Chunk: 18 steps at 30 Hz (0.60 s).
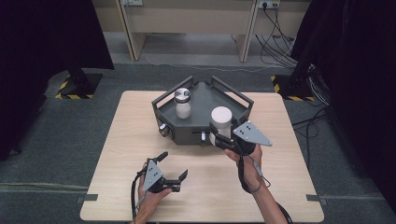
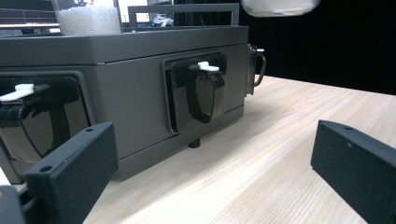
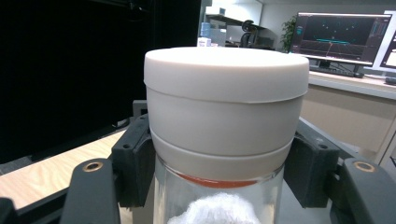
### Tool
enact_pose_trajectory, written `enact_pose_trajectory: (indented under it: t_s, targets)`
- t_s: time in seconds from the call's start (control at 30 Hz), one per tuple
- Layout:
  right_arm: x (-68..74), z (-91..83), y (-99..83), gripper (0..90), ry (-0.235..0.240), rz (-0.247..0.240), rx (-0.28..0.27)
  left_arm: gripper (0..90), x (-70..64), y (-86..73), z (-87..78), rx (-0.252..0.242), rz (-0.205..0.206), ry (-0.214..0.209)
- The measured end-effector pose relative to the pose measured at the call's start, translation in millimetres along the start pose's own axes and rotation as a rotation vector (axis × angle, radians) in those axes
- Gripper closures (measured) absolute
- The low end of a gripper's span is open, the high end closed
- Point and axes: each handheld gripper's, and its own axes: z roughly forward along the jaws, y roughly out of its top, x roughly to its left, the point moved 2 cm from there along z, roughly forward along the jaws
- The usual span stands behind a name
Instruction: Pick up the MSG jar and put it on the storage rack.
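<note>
**Right gripper clamps white-capped jar at tray's edge**

The table (image 1: 116,186) carries a dark tray (image 1: 205,100) at 12 o'clock of its centre. In the tray's 9 o'clock part stands a bottle (image 1: 182,104). At the tray's 5 o'clock edge, the right gripper (image 1: 223,139) is clamped on a jar (image 3: 224,116) just below its white cap, jar upright. The left gripper (image 1: 173,169), at 7 o'clock of the tray, rests over bare wood with jaws apart, holding nothing, facing the tray's front latches (image 2: 205,66).
</note>
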Motion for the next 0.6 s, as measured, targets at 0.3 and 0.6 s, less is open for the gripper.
enact_pose_trajectory:
  t_s: [0.3,0.6]
  targets:
    - [-5.2,24.5,15.5,35.2,-0.019,0.02,0.017,0.2,0.5,-0.2,-0.2,-0.002,-0.001,0.003]
    - [-6.5,52.7,25.0,35.2,-0.065,0.021,0.038,0.2,0.5,-0.3,-0.2,-0.004,-0.002,0.001]
